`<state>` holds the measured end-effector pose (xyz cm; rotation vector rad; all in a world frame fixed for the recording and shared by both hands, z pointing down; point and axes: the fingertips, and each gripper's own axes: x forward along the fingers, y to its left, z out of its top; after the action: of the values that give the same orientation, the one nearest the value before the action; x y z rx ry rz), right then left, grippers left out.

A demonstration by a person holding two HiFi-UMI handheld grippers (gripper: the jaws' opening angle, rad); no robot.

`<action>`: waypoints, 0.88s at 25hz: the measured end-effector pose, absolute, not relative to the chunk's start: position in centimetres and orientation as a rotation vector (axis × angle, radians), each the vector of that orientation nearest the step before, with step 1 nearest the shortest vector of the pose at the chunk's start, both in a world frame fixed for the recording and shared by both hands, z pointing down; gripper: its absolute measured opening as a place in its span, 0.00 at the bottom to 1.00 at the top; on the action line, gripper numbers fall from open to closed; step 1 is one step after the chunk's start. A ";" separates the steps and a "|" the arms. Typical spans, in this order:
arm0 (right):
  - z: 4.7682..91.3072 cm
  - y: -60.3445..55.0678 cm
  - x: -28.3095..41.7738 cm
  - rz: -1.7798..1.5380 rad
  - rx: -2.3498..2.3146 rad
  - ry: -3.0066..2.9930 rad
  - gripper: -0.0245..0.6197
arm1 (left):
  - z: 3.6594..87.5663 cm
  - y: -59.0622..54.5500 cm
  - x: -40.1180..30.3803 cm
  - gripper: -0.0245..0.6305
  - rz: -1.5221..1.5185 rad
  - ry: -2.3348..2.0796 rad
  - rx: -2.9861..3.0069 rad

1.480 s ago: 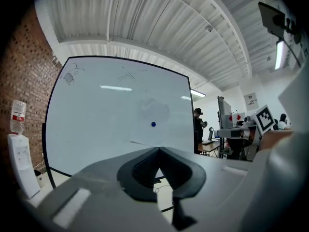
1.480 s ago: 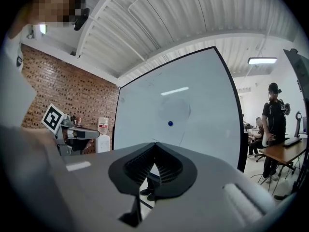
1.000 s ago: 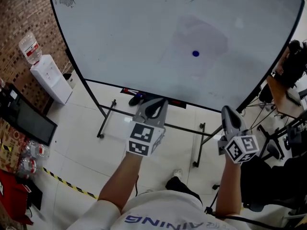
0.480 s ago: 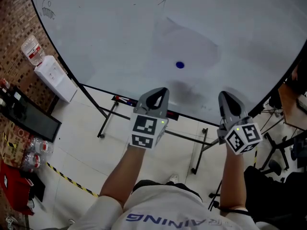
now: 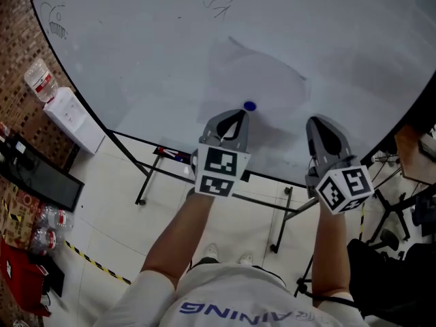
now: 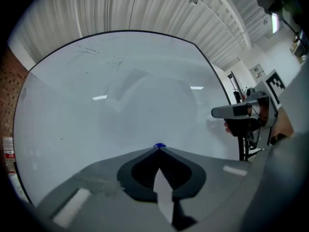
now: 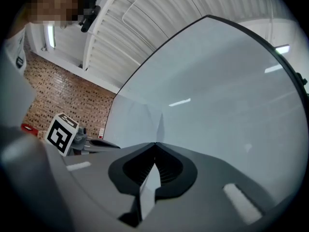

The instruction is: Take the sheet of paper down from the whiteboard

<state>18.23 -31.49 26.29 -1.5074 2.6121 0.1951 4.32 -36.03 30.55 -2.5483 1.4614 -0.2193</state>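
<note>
Sheet of paper (image 5: 266, 80) sits on the whiteboard (image 5: 122, 53) under a blue magnet (image 5: 249, 105). Left gripper (image 5: 239, 114): jaws together, empty, tip just below the magnet. Right gripper (image 5: 314, 122): jaws together, empty, by the sheet's right edge.

The whiteboard (image 5: 122, 53) runs off the head view's top and right edges. The sheet of paper (image 5: 262, 80) shows only faintly, partly behind the left hand-held gripper (image 5: 238, 113). The scribbles (image 5: 219, 5) are too small to read.

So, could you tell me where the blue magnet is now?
Head view, centre: the blue magnet sits low on the paper sheet, just above the left gripper.
</note>
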 end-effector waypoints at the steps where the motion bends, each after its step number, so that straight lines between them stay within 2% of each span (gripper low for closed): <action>1: 25.8 -31.8 18.2 0.209 -1.525 2.606 0.05 | 30.3 -36.3 4.5 0.05 -0.221 1.452 -2.545; 2: 25.3 -32.1 18.2 0.222 -1.538 2.604 0.05 | 30.1 -36.5 4.6 0.05 -0.224 1.442 -2.540; 5: 24.4 -32.6 17.4 0.262 -1.548 2.624 0.14 | 29.8 -36.8 4.6 0.11 -0.243 1.414 -2.520; 12: 24.1 -34.0 16.7 0.284 -1.619 2.658 0.22 | 30.5 -37.9 4.9 0.28 -0.351 1.379 -2.445; 22: 23.5 -34.9 15.9 0.283 -1.596 2.669 0.20 | 31.1 -38.6 5.8 0.28 -0.438 1.347 -2.425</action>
<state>15.88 -34.92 23.54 -1.5955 2.6690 0.2827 5.82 -38.57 31.12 -2.4253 1.3473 -0.4380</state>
